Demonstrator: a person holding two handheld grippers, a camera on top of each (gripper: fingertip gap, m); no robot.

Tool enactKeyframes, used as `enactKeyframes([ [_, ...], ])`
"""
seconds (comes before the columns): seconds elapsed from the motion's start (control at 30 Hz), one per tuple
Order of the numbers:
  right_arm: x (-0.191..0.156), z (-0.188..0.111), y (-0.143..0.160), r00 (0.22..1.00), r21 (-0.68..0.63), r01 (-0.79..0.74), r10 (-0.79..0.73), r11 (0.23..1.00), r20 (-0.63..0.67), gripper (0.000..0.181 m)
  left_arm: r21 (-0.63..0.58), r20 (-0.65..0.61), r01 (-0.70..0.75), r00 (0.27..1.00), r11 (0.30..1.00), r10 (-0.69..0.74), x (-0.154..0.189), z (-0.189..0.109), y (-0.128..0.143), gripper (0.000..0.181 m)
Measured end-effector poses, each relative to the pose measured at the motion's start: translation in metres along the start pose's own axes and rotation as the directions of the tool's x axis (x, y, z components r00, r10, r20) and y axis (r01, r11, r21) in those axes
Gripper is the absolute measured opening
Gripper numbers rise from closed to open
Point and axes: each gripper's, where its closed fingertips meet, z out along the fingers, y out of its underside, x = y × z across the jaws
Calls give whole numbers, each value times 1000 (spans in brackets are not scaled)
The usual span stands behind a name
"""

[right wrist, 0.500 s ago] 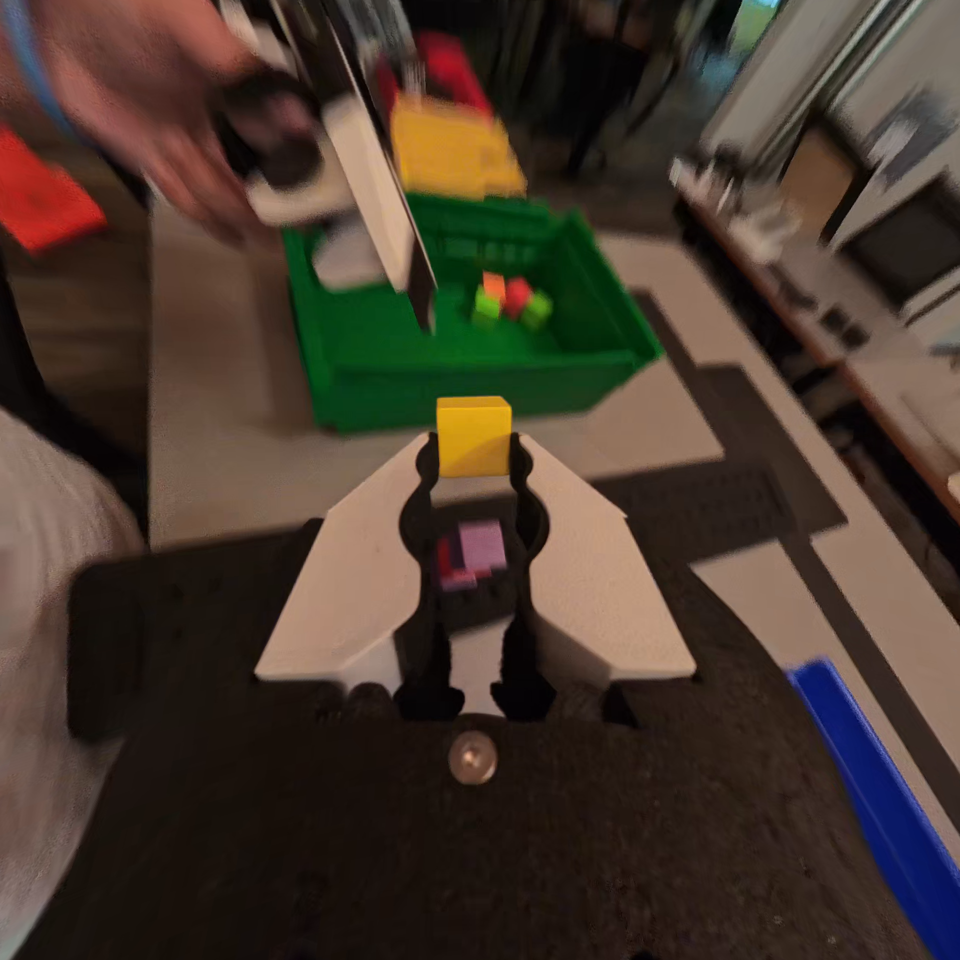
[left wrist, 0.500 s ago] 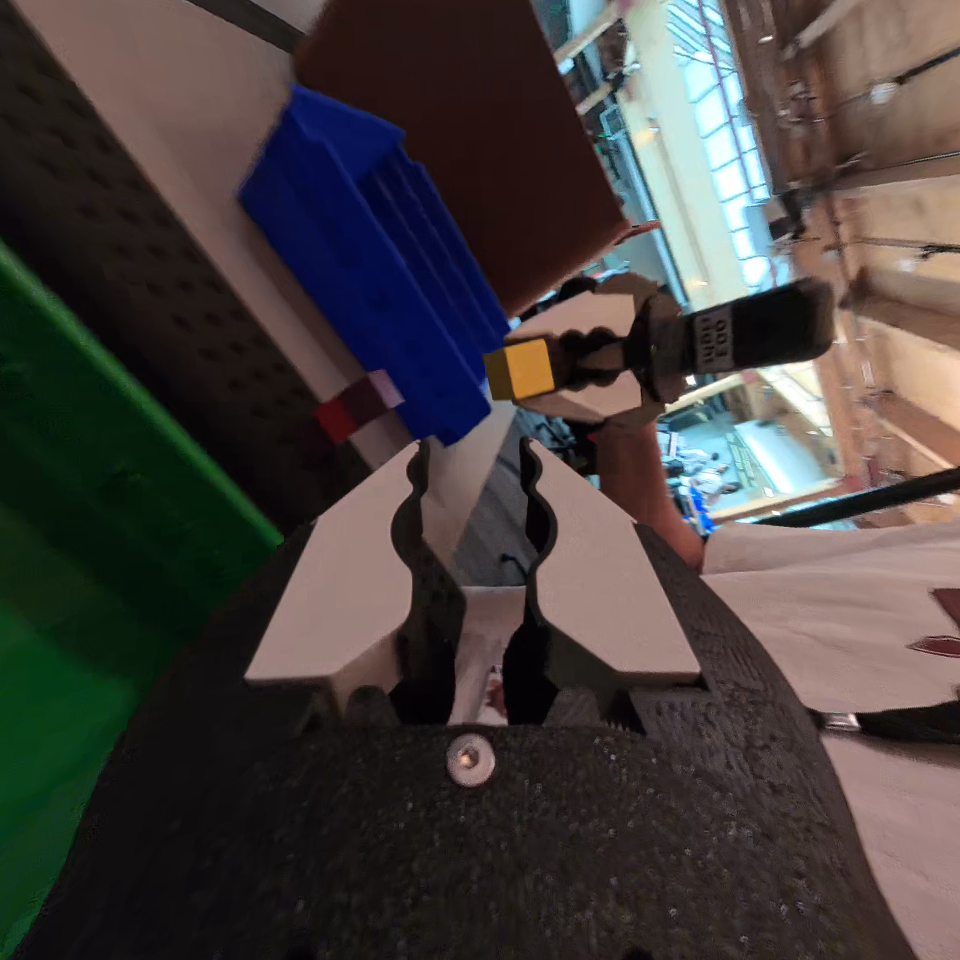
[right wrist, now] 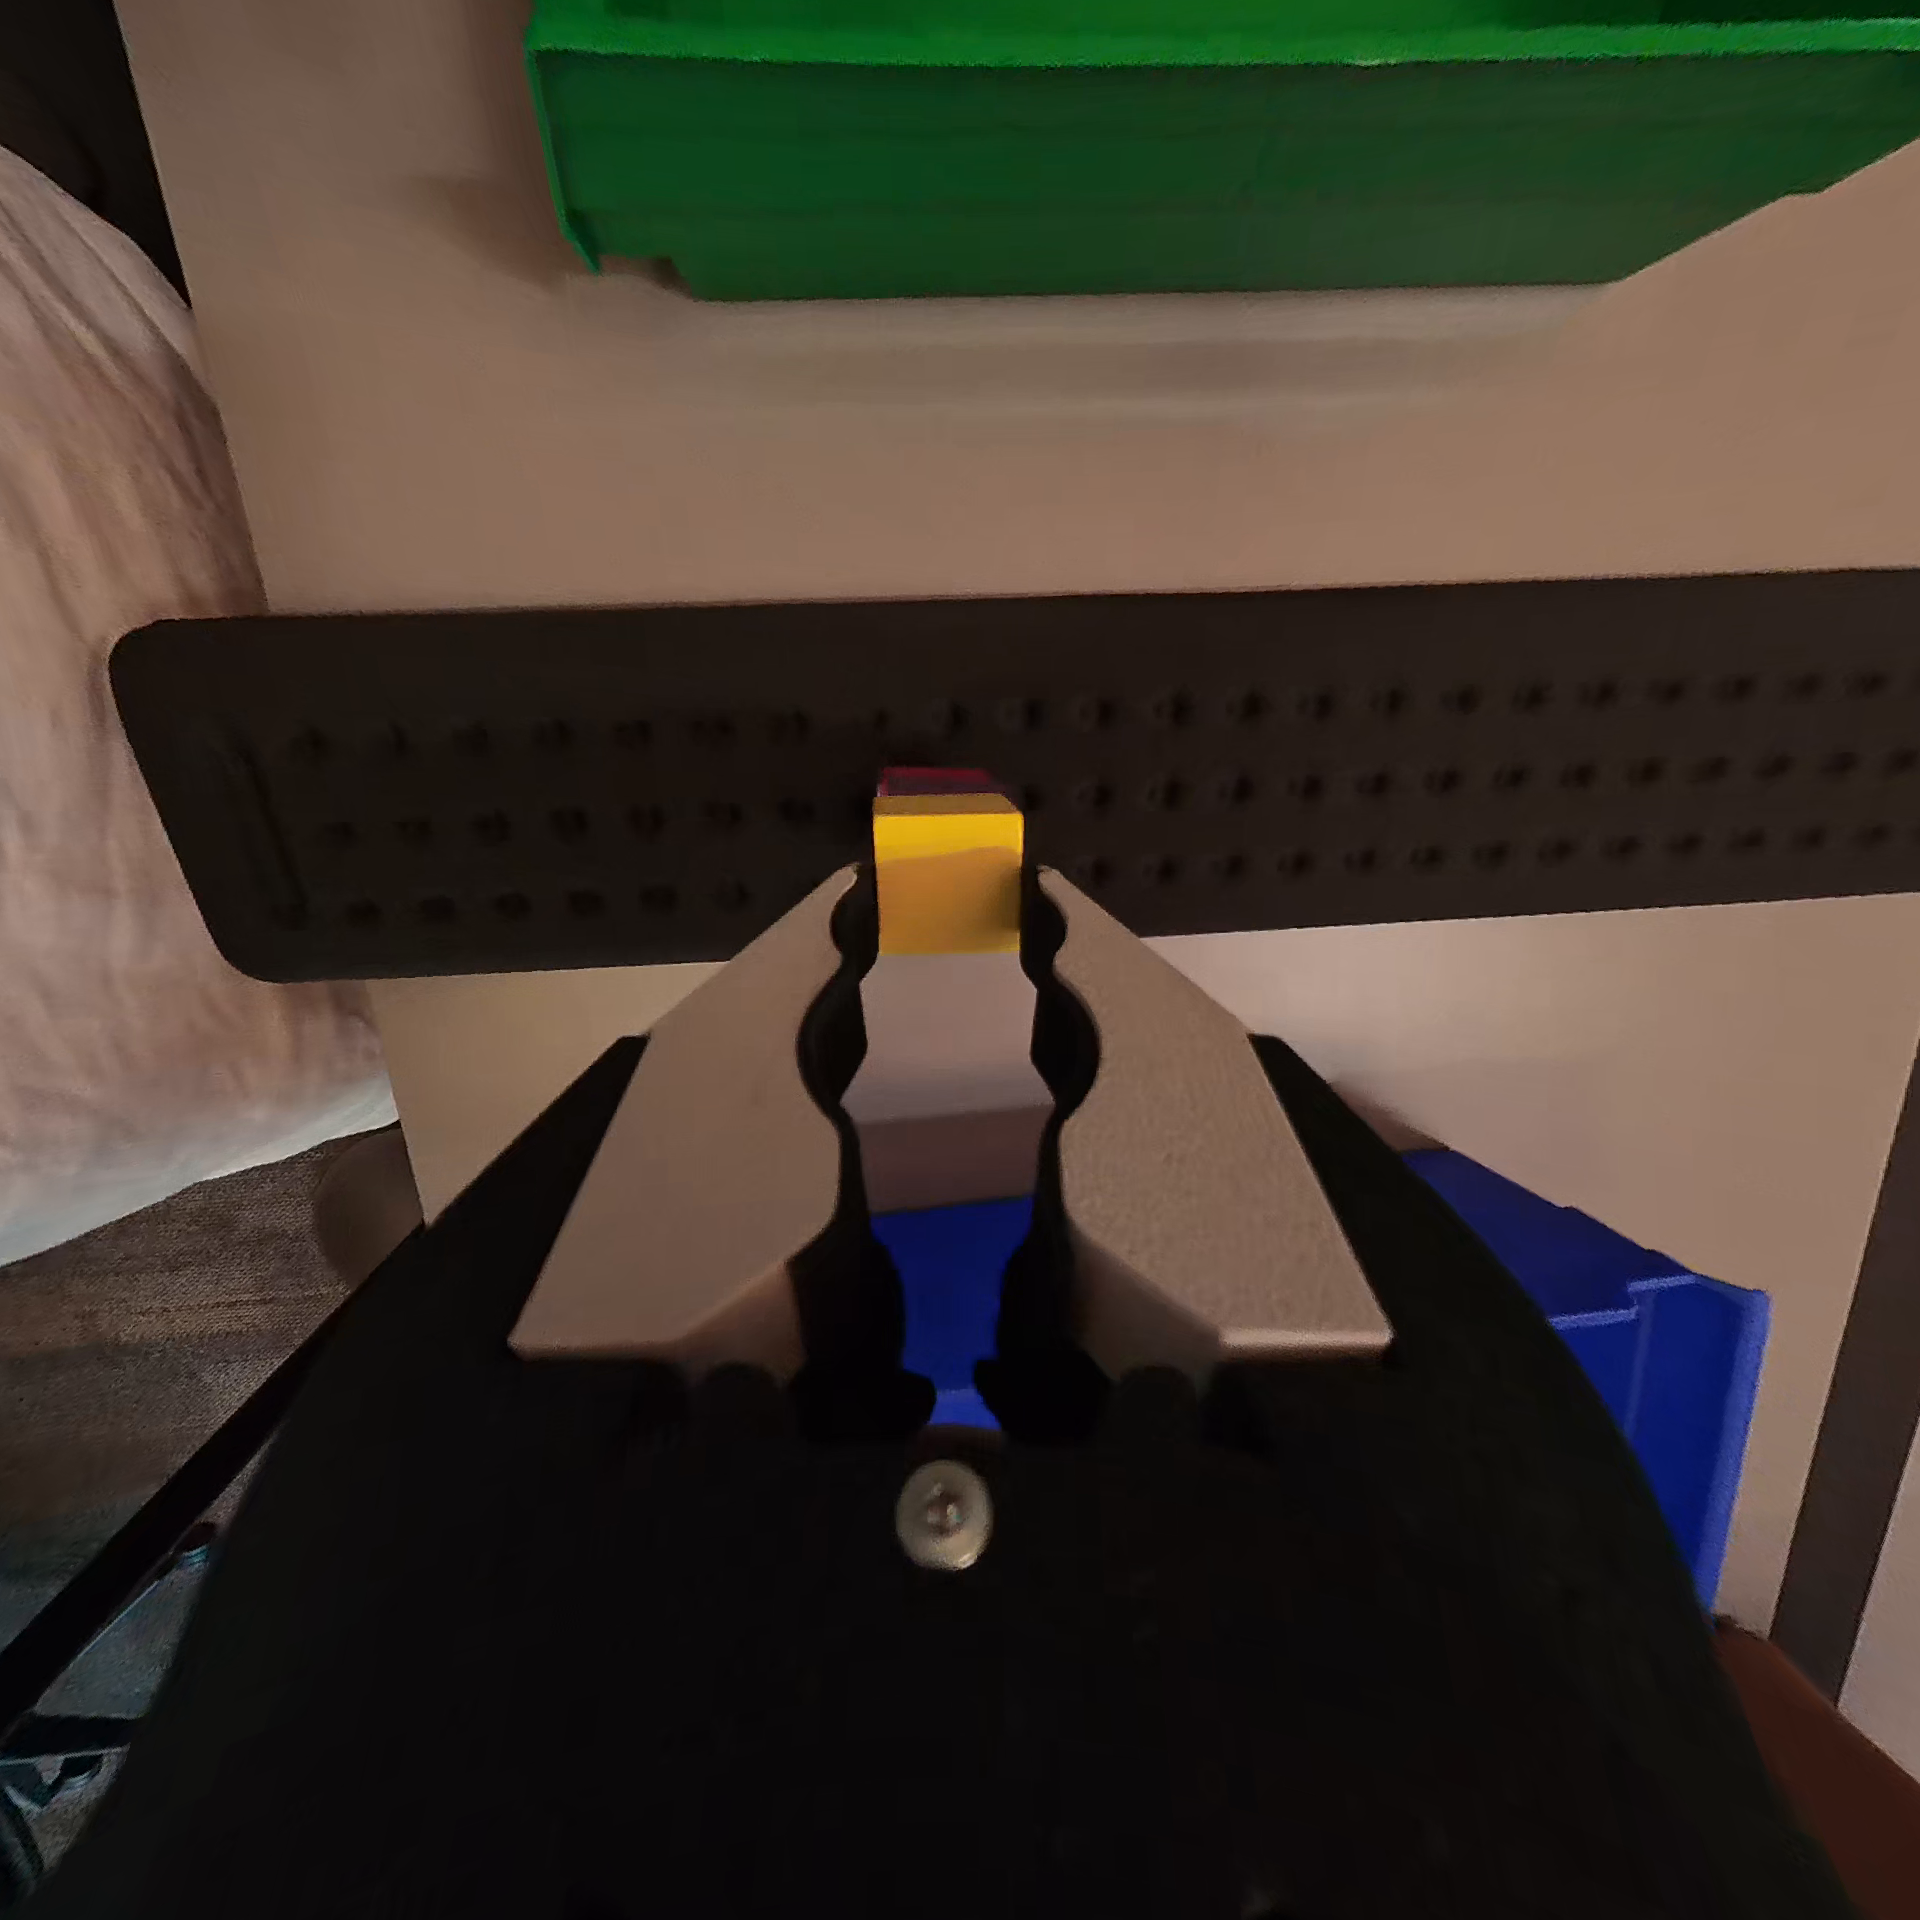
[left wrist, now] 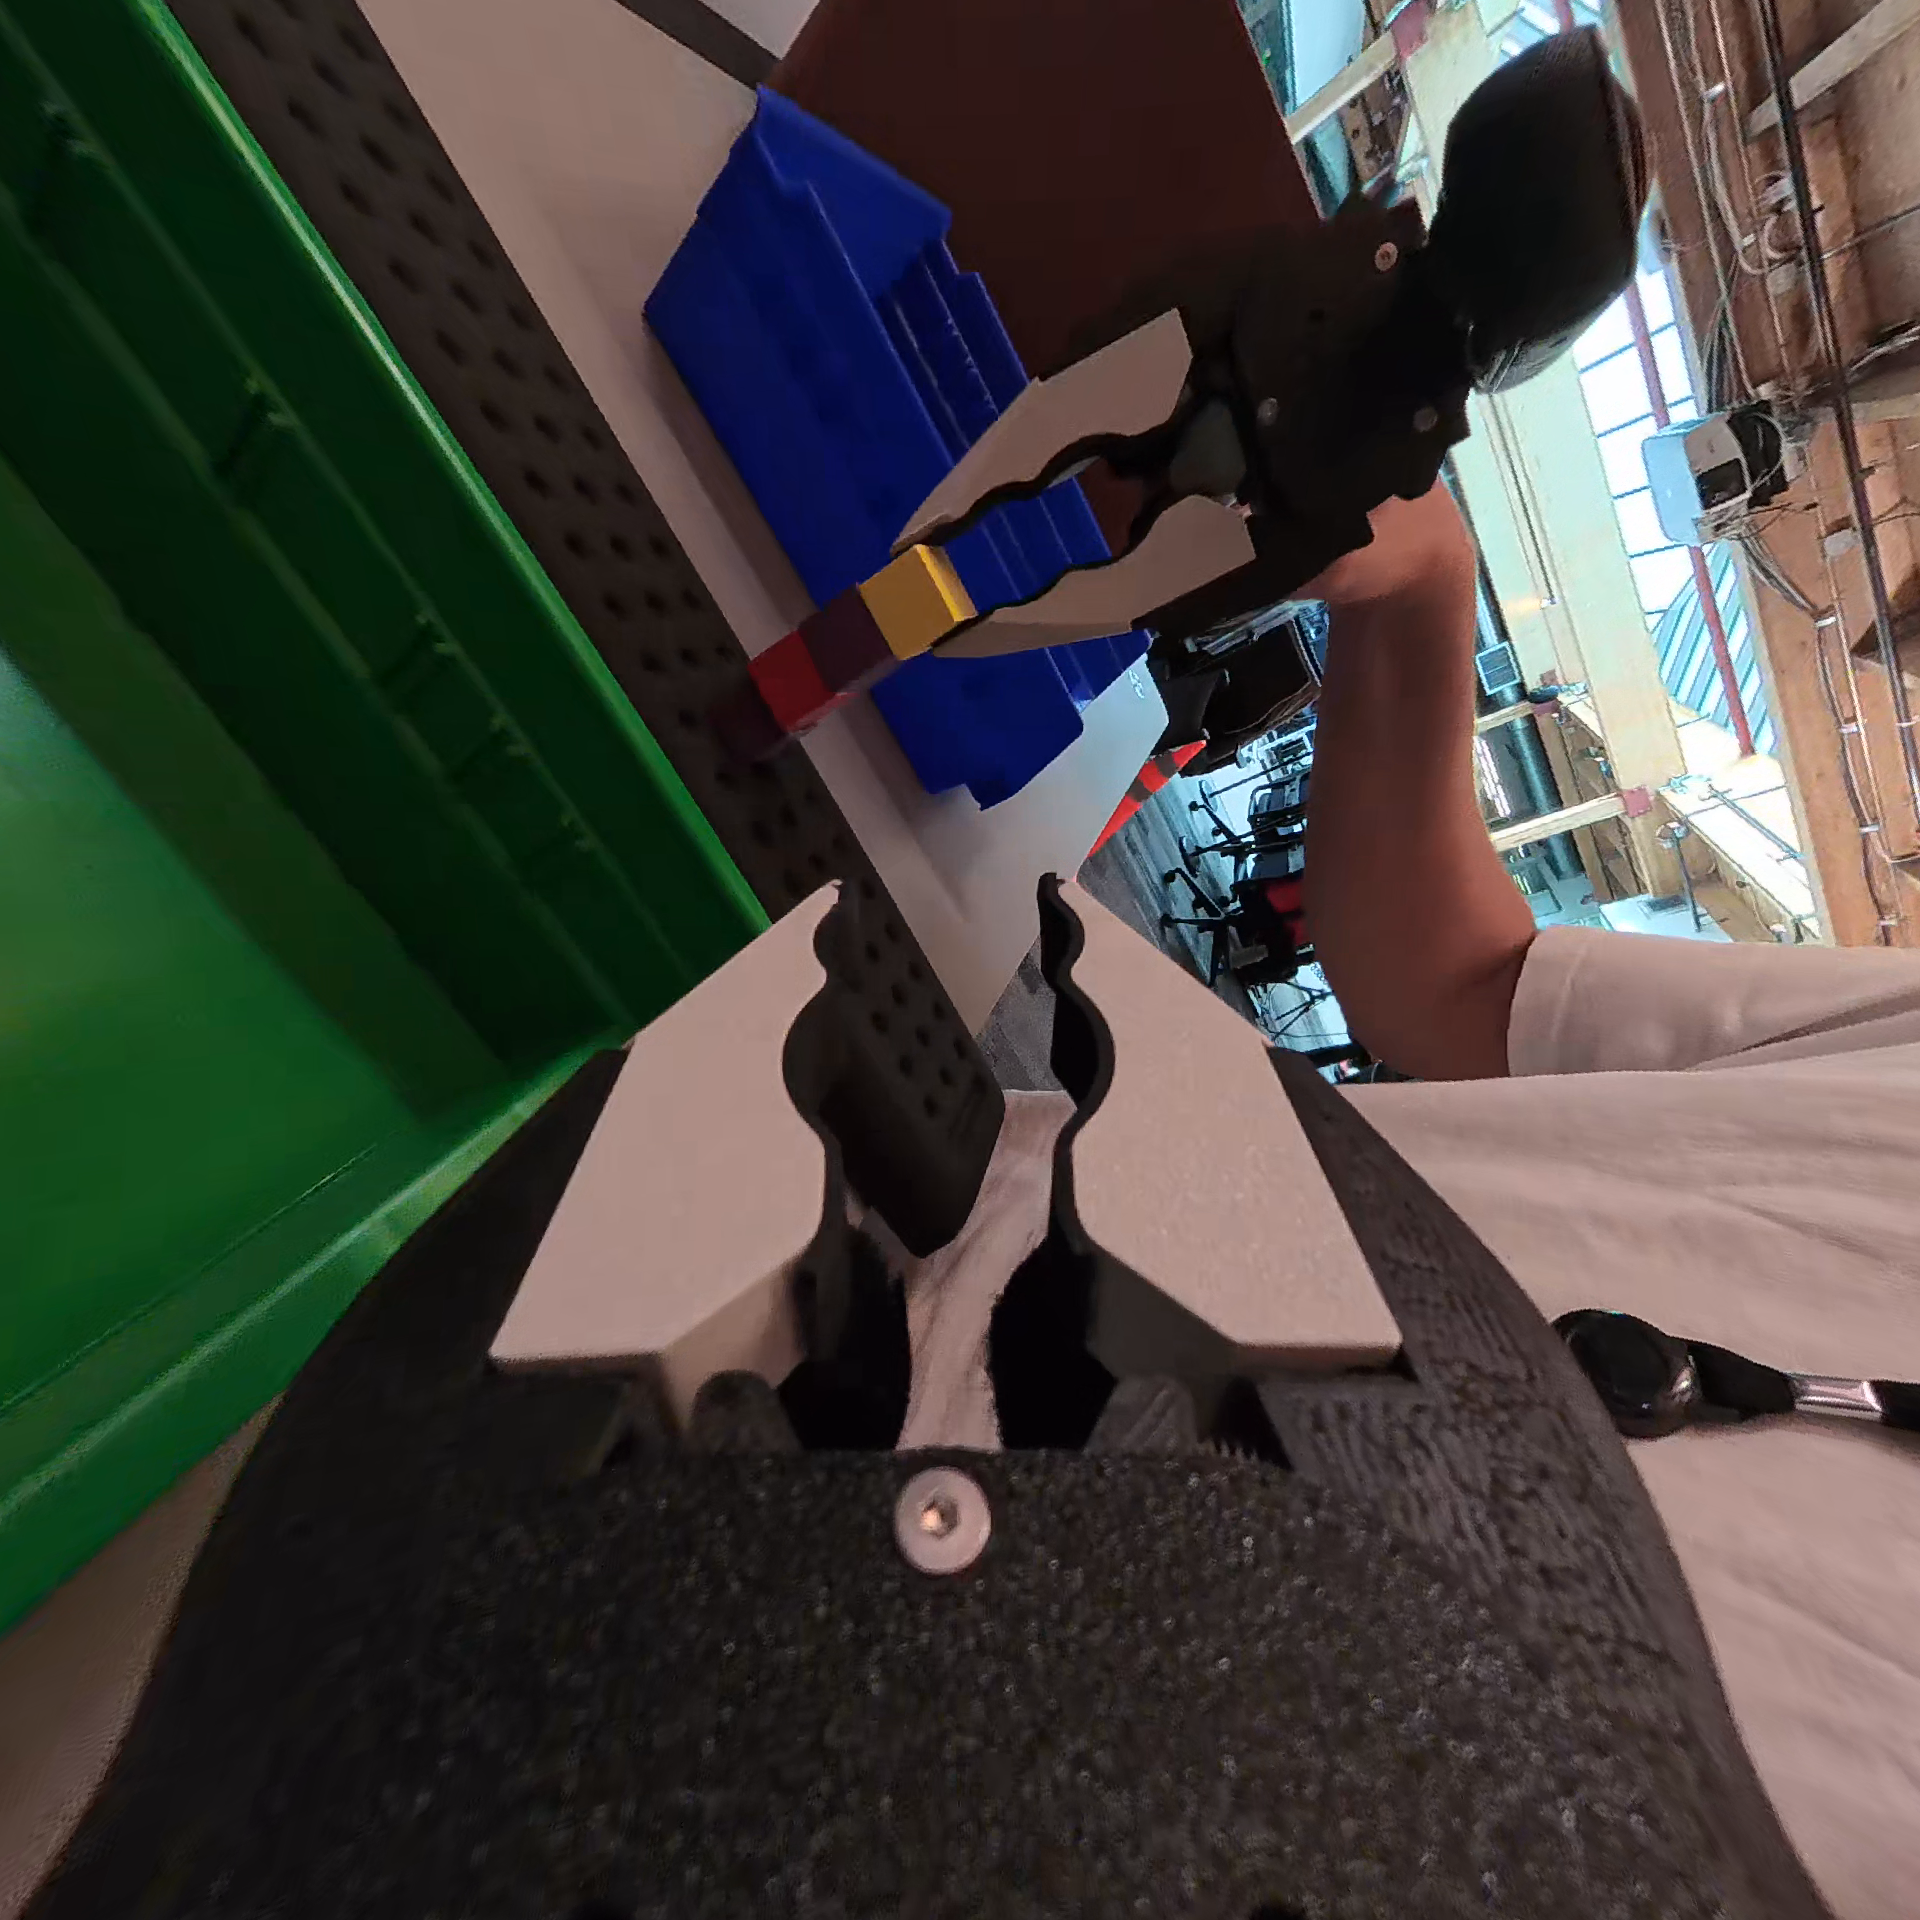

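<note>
Lowered from mid-air, the right gripper (right wrist: 948,883) now pinches the yellow cube (right wrist: 945,883) onto the purple cube (left wrist: 844,644) and red cube (left wrist: 790,681) on the black pegboard (right wrist: 416,790), at 6 o'clock of the green bin (right wrist: 1143,187); left gripper (left wrist: 940,904) spread, empty.

Daylight from high windows (left wrist: 1652,436) brightens the sharp left wrist view; the right wrist view is dim, warm-toned and softly blurred. Wide-angle distortion bends both frames' edges.
</note>
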Motion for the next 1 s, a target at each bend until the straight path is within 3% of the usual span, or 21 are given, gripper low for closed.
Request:
enactKeyframes([
  [0.57, 0, 1, -2, 1000, 58, -11, 10, 998, 16, 32, -28, 23, -29, 999, 999, 30, 1, 2, -2, 36],
  [0.73, -4, -10, -7, 999, 123, -42, 39, 992, 27, 42, -27, 116, -85, 989, 996, 87, -7, 0, -5, 36],
  [0.83, -3, -35, -10, 990, 265, -133, 141, 955, -10, 43, -1, 286, -231, 932, 973, 221, -14, -14, -17, 37],
  [0.93, 4, -62, -3, 935, 465, -253, 338, 849, -109, 56, 37, 496, -460, 779, 887, 383, -13, -35, -32, 37],
  [1.0, -9, -66, 2, 889, 562, -325, 448, 761, -93, 63, 74, 594, -536, 701, 841, 395, -9, -42, -38, 37],
])
